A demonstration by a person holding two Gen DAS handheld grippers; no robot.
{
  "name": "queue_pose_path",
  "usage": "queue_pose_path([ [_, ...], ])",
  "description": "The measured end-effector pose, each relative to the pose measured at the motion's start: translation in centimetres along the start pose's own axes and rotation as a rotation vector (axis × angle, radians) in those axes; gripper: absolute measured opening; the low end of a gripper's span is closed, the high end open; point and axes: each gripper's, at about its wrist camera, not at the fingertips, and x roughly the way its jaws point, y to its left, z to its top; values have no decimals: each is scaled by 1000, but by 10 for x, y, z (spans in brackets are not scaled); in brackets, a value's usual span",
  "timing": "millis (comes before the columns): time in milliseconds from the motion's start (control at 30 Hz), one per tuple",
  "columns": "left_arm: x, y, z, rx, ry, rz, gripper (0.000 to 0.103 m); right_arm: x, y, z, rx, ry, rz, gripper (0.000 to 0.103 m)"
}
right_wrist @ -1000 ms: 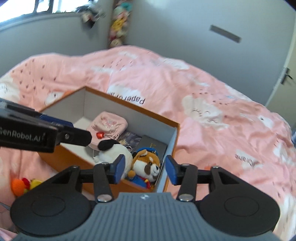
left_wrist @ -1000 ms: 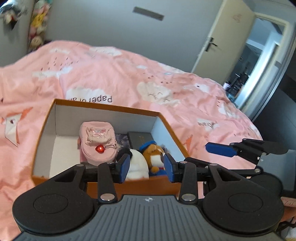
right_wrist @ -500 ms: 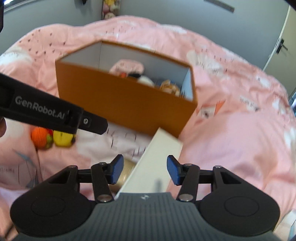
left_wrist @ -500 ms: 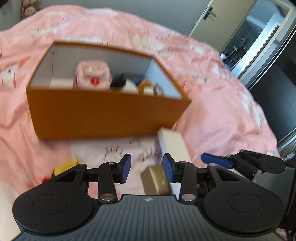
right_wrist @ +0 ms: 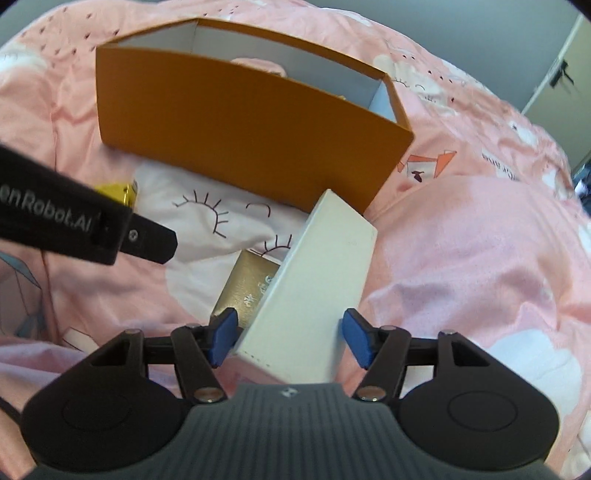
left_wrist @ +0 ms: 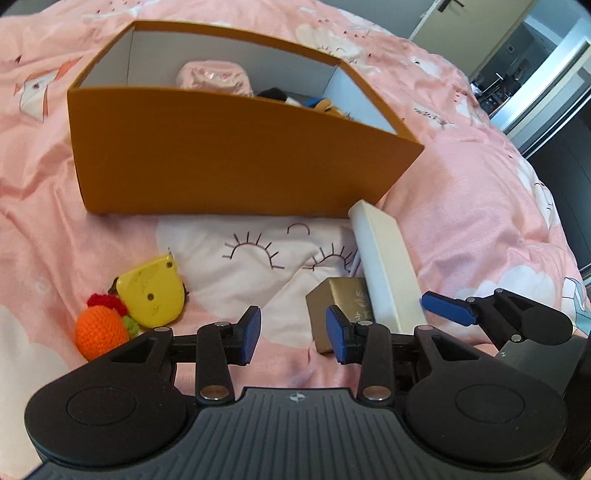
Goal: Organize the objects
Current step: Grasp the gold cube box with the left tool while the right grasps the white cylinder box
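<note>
From the left wrist cam, the left gripper (left_wrist: 293, 334) is hovering with fingers spread wide over the pink bedding (left_wrist: 461, 206), gripping nothing, with a gold box (left_wrist: 334, 299) just past its right fingertip and an orange box (left_wrist: 229, 162) sitting further back. Over on the right wrist cam, the right gripper (right_wrist: 290, 341) is sitting with fingers spread around the near end of a white box (right_wrist: 314, 291), which is leaning across the gold box (right_wrist: 247, 284).

A bed (left_wrist: 461, 206) carries a pink duvet printed with white clouds, closed-eye faces and small paper-plane motifs. A grey wall (right_wrist: 461, 33) stands behind it. A cream door (left_wrist: 454, 18) and an open doorway (left_wrist: 517, 70) are at the right.
</note>
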Motion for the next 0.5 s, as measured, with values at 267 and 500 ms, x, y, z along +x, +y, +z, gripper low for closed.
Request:
queue_pose_path([
  [267, 3, 4, 1, -21, 16, -5, 44, 7, 0, 1, -11, 19, 5, 71],
  [500, 3, 4, 2, -18, 16, -8, 44, 3, -16, -3, 39, 48, 22, 48],
])
